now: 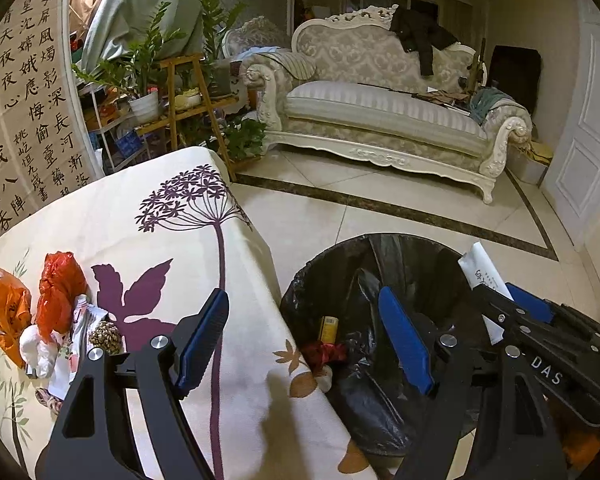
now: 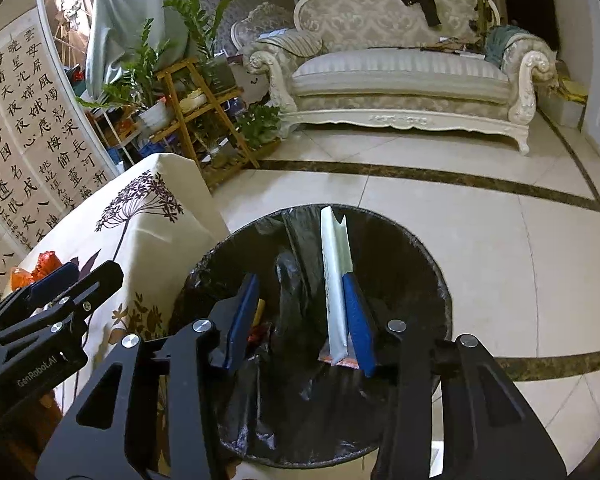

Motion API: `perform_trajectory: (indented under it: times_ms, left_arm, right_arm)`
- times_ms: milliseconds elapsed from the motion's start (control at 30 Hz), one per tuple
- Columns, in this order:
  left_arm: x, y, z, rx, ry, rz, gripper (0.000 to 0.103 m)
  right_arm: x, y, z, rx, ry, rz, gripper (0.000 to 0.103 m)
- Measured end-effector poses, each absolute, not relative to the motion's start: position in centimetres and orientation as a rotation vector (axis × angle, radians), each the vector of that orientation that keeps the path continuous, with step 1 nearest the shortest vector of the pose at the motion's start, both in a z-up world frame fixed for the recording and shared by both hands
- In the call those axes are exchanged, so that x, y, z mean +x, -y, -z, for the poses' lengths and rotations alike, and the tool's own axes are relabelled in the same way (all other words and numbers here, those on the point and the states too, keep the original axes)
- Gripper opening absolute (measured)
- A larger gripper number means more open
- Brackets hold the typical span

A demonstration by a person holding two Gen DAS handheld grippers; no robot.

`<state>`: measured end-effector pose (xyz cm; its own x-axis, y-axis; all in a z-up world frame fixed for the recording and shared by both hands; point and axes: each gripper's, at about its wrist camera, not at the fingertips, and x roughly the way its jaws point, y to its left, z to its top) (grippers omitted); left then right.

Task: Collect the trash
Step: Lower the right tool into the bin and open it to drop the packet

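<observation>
We see a white wrapper (image 2: pixel 336 280) upright over the black-lined trash bin (image 2: pixel 420 248), lying against the far pad of our right gripper (image 2: pixel 304 316), whose jaws stand apart, the near pad clear of it. Our left gripper (image 1: pixel 304 340) hangs wide and empty across the table's (image 1: pixel 140 216) edge and the bin, more trash (image 1: pixel 56 312) heaped on the cloth beside it.

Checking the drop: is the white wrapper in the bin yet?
Not yet. The white wrapper stands against one of the right gripper's fingers, above the bin.
</observation>
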<state>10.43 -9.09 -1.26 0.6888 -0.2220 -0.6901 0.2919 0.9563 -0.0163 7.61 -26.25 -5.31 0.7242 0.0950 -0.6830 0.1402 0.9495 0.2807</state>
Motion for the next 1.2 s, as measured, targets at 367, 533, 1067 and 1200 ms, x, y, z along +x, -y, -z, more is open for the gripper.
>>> perform_trajectory:
  times_ms: [367,533,1067,1200]
  left_arm:
    - [10.6,7.2,1.3,0.075,-0.766,0.269,0.075]
    - [10.8,6.3,1.3,0.065,-0.77,0.26,0.075]
    - [9.7,3.7,1.5,0.056,-0.776,0.213,0.075]
    - [9.4,3.1,1.6,0.05,-0.778,0.205,0.075]
  right_arm:
    - [8.0,24.9,7.6,0.328,-0.84,-0.017,0.034]
    - [7.5,24.8,10.1,0.339,-0.894,-0.007,0.036]
    - [3.6,24.8,12.5,0.315,-0.968,0.042,0.045]
    - [3.0,25.1,12.0,0.312,-0.961,0.057,0.045]
